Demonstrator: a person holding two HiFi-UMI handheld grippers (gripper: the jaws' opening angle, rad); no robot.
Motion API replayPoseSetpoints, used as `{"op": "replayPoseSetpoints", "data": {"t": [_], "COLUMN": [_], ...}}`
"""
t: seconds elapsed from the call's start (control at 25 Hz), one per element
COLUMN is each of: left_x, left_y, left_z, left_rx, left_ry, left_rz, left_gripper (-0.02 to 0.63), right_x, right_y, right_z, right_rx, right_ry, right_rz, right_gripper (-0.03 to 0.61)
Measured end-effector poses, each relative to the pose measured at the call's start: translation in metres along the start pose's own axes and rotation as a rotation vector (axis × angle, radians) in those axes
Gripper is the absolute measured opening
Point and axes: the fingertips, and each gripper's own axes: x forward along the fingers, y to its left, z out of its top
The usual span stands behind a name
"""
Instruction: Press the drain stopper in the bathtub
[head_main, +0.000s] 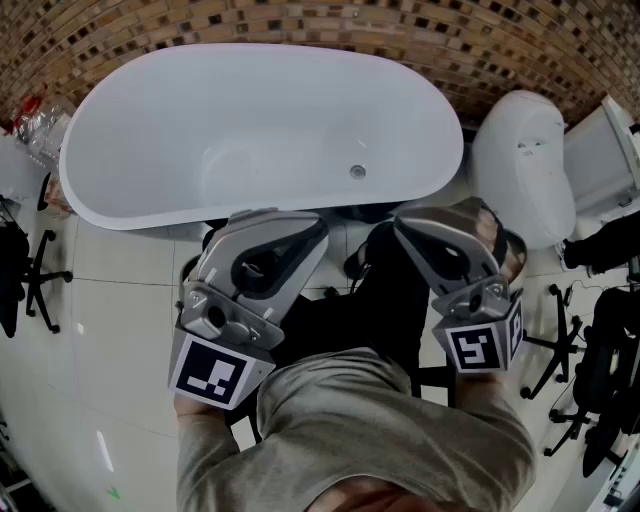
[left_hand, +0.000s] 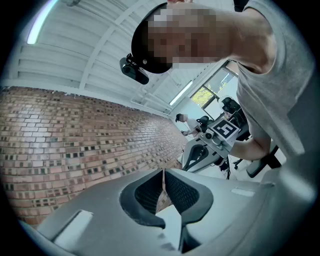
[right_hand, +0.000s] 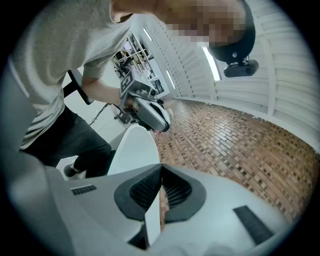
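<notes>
A white oval bathtub (head_main: 150, 130) lies ahead below a brick wall. Its small round metal drain stopper (head_main: 358, 171) sits on the tub floor toward the right end. Both grippers hang over the tiled floor on the near side of the tub rim, apart from the stopper. My left gripper (head_main: 275, 216) (left_hand: 163, 171) is shut with nothing between its ribbed pads (left_hand: 182, 192). My right gripper (head_main: 440, 212) (right_hand: 161, 170) is likewise shut and empty. The left gripper view faces the brick wall, and the right gripper view catches the tub rim (right_hand: 132, 150).
A white toilet (head_main: 520, 160) stands right of the tub. Black wheeled chair bases stand at the left (head_main: 35, 275) and right (head_main: 580, 400) edges. A clear plastic bag (head_main: 40, 125) lies at the tub's far left end. The person's legs stand on pale floor tiles (head_main: 110, 270).
</notes>
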Motion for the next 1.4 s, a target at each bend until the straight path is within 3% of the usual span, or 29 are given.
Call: {"op": "replayPoseSetpoints", "data": {"t": [0.76,1.12,1.4], "left_x": [0.006,0.02,0.03], "left_y": [0.001,0.003,0.027], "left_z": [-0.016,-0.048,-0.092], "left_rx": [-0.011,-0.074,-0.18], "left_ry": [0.032,0.089,0.135], "left_rz": [-0.016,-0.028,0.027], "left_gripper": [0.008,0.008,0.008], "right_x": [0.005,0.012,0.029], "right_y": [-0.002,0.0,0.005], "right_z": [-0.019,-0.057,-0.097], "right_rx": [0.018,0.086,0.187], "right_ry": [0.06,0.12,0.135], "right_rz": [0.0,0.025,0.01], "right_gripper": [0.0,0.0,0.0]}}
